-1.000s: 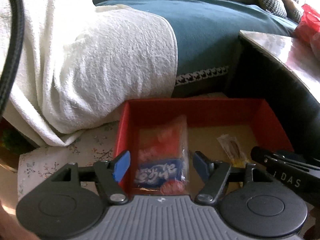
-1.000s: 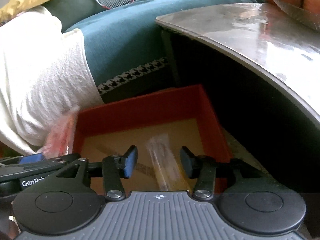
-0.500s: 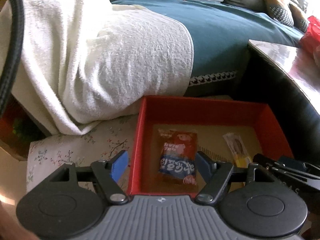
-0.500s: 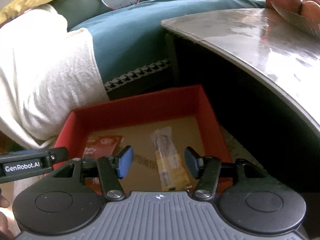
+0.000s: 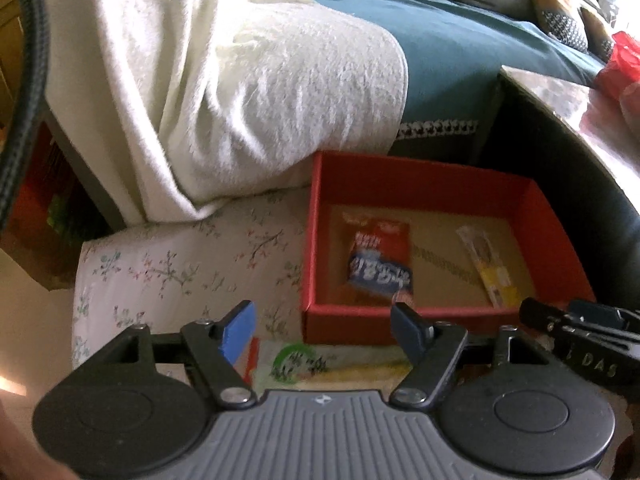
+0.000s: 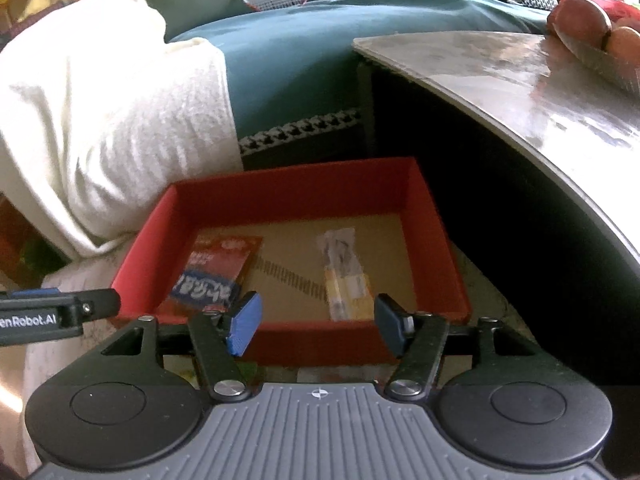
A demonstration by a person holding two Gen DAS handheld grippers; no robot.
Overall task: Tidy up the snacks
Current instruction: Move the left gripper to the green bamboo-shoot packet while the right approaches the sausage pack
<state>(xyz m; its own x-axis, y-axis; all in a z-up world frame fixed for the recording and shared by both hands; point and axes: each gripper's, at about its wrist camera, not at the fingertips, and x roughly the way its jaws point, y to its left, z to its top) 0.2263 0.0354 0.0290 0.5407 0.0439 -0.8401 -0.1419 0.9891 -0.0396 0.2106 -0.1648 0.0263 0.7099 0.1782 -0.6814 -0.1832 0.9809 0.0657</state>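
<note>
Where "GenRobot.AI" marks left claw, unreadable packets

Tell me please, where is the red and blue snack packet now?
The red and blue snack packet lies flat on the floor of the red box, in its left half in both views, left of the yellow stick packet.

A: At your twelve o'clock, a teal sofa with a white blanket at ten.

B: Glossy table at your two; flowered cloth underfoot, daylight from upper right.
</note>
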